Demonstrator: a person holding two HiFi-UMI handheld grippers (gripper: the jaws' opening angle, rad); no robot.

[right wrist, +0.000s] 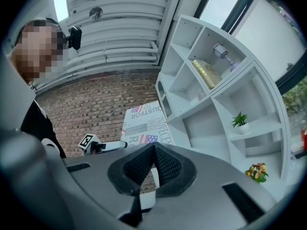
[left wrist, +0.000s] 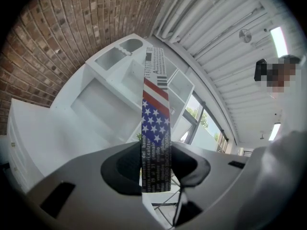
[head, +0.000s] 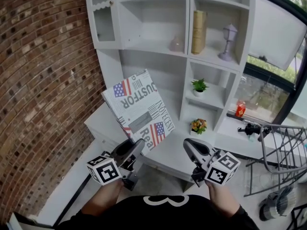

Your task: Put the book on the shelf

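The book point(head: 139, 109) has a newspaper-print cover with American flags and is held up tilted in front of the white shelf unit point(head: 153, 47). My left gripper point(head: 137, 146) is shut on its lower corner. In the left gripper view the book point(left wrist: 156, 123) shows edge-on, clamped between the two pads of the left gripper point(left wrist: 156, 169). My right gripper point(head: 189, 145) hangs to the right of the book, apart from it, shut with nothing in it. In the right gripper view the jaws of the right gripper point(right wrist: 153, 150) meet, with the book point(right wrist: 146, 123) beyond them.
The shelf compartments hold a gold book point(head: 198, 31), a small lantern point(head: 229, 41), a potted plant point(head: 199, 86) and flowers point(head: 198, 125). A brick wall point(head: 43, 90) rises at the left. A wire drying rack point(head: 283, 152) stands at the right, below a window.
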